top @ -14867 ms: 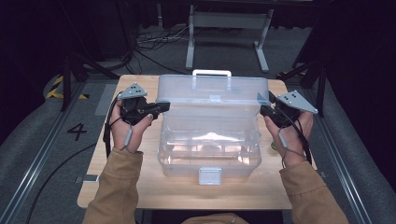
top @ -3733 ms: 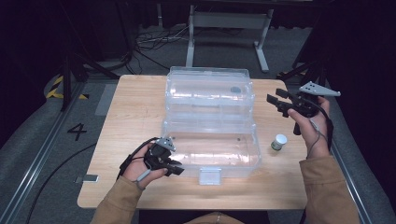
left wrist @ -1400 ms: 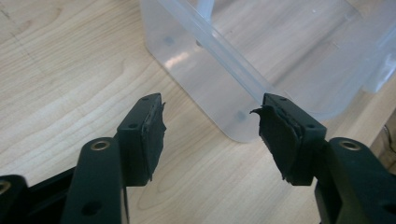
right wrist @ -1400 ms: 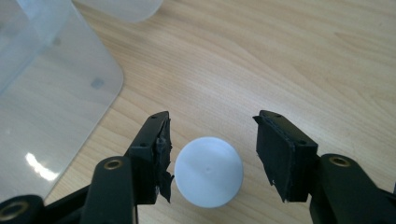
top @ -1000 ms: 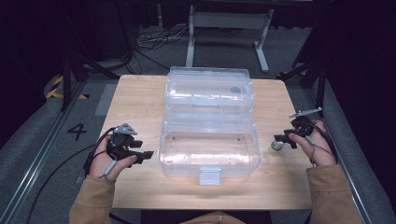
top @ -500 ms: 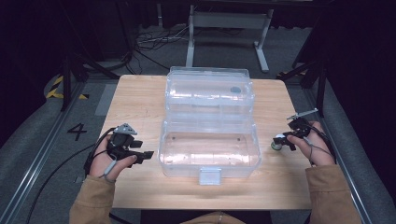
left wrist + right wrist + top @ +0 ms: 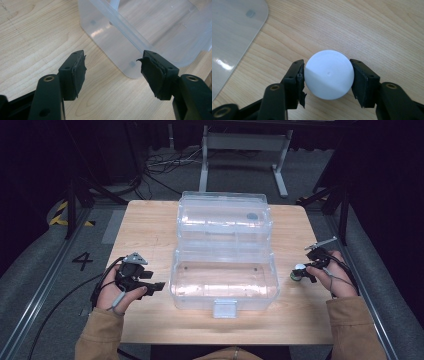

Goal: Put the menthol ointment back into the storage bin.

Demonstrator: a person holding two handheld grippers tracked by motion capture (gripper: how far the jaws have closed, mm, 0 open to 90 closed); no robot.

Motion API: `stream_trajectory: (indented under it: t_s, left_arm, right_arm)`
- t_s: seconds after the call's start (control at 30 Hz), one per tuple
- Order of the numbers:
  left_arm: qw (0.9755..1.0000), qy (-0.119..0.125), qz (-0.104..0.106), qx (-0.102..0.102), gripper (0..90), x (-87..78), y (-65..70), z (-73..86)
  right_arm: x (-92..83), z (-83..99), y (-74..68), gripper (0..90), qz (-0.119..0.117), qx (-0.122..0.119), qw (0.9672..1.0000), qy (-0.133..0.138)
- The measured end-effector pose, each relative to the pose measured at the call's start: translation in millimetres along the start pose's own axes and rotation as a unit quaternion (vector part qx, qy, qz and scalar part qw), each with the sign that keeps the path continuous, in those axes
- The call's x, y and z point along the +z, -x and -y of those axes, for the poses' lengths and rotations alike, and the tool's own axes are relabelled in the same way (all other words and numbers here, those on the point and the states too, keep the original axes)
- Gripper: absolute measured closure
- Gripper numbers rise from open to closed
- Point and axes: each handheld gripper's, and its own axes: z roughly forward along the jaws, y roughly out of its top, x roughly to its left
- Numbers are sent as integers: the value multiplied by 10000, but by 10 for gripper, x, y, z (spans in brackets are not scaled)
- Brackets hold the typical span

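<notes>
A small jar with a white round cap (image 7: pixel 329 74) stands on the wooden table (image 7: pixel 150 227), to the right of the clear plastic box (image 7: pixel 223 279). My right gripper (image 7: pixel 327 66) comes down over the jar (image 7: pixel 297 273). Its jaws have just been closing, and both pads now touch the cap's sides. In the high view the right gripper (image 7: pixel 302 272) is at the table's right edge. My left gripper (image 7: pixel 112 58) is open with nothing between its pads and points at the box's near left corner (image 7: pixel 130 65). It rests at the table's front left (image 7: pixel 159 286).
The box's lid (image 7: pixel 225 217) lies open toward the back, with a small dark spot on it. A latch (image 7: pixel 224 308) sticks out of the box's front wall. A corner of the box (image 7: pixel 232 30) lies left of the jar. Cables and a metal stand are on the floor beyond the table.
Both hands have stayed where they were. The right jaws have drawn in around the white-capped jar.
</notes>
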Motion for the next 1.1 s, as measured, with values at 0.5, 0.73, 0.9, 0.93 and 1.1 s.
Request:
stream_trajectory:
  t_s: [0.5,0.73,0.9,0.93,1.1]
  left_arm:
    - [10000,-2,12,-7,366,7,-9,-1]
    - [10000,15,12,-44,366,15,-11,2]
    - [10000,-13,16,-47,366,20,-11,3]
    - [10000,-12,12,-46,366,18,-11,3]
    - [10000,-2,-1,-49,366,13,-24,11]
  right_arm:
    - [-40,-26,-28,502,-91,-110,9999,-70]
    - [-128,-74,-79,502,-251,-183,9995,29]
    - [-200,-106,-109,502,-325,-377,9988,-7]
    - [-223,-118,-121,502,-361,-415,9985,5]
    - [-345,-191,-183,503,-375,-699,9968,-34]
